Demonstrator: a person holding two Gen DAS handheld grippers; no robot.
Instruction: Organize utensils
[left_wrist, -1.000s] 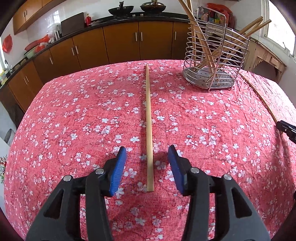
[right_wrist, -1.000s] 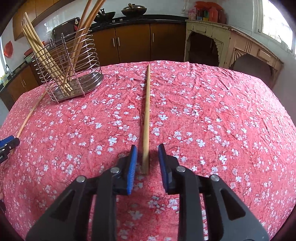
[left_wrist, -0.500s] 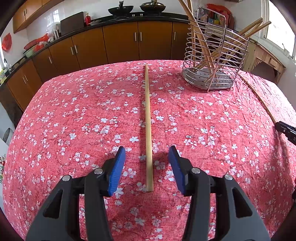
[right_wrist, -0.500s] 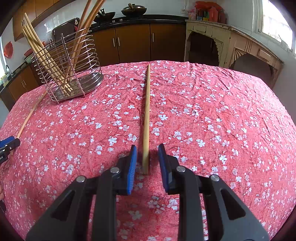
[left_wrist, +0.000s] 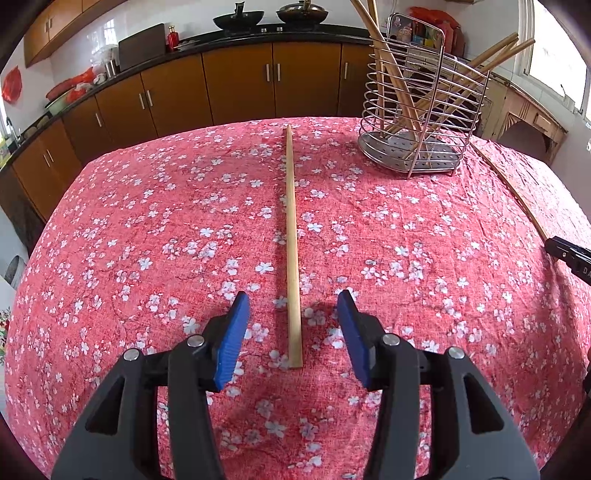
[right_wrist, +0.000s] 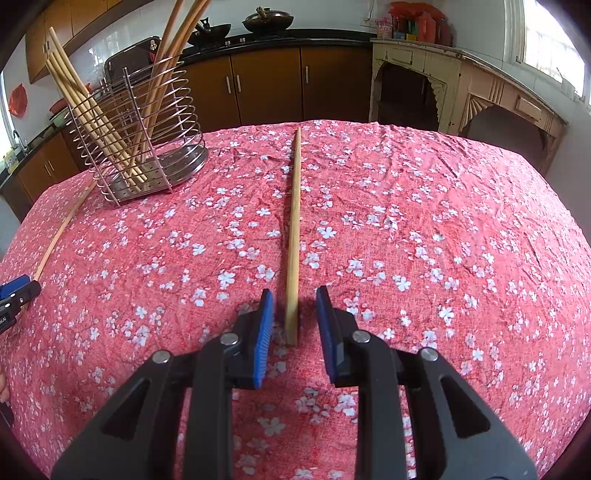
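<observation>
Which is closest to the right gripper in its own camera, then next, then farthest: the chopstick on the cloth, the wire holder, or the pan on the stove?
1. Chopstick: between the right gripper fingers, untouched.
2. Wire holder: far left on the cloth.
3. Pan: on the back counter.

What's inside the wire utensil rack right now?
Several long wooden chopsticks lean in the wire rack, ends on its perforated metal base. An exact count is unclear, since they overlap behind the wires.
</observation>
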